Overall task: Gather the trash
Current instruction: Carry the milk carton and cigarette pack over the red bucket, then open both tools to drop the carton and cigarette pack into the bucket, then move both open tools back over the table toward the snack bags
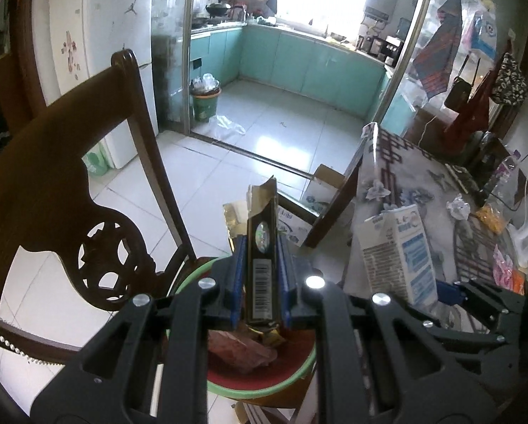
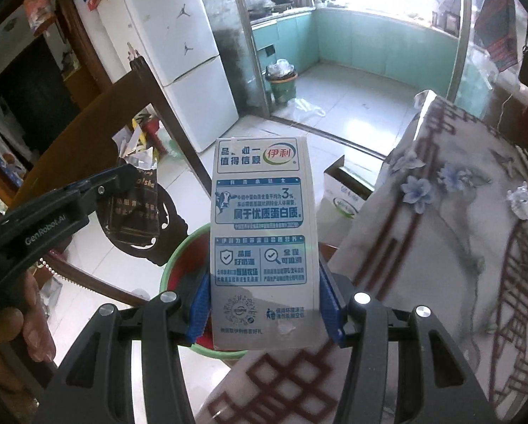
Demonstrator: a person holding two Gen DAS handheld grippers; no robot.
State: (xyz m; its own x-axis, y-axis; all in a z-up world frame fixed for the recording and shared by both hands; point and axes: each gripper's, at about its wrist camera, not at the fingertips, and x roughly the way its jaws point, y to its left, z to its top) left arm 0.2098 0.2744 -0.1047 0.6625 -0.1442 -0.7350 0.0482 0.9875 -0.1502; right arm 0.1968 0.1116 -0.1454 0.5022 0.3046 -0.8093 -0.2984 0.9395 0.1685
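Note:
My left gripper (image 1: 260, 275) is shut on a flattened black and gold packet (image 1: 261, 261) with a barcode, held upright over a green-rimmed bin (image 1: 264, 388) that has a red lining and trash inside. In the right wrist view the same packet (image 2: 133, 208) hangs from the left gripper (image 2: 115, 183) at the left. My right gripper (image 2: 264, 304) is shut on a white and blue milk carton (image 2: 262, 233), held upright above the bin's rim (image 2: 179, 258). That carton (image 1: 398, 247) and the right gripper (image 1: 451, 291) show at the right of the left wrist view.
A dark carved wooden chair (image 1: 87, 212) stands left of the bin. A table with a floral cloth (image 2: 440, 229) lies to the right, carrying crumpled paper (image 1: 458, 206), wrappers and a plastic bottle (image 1: 504, 173). Cardboard boxes (image 2: 341, 190) sit on the tiled floor. A person's hand (image 2: 20, 328) grips the left tool.

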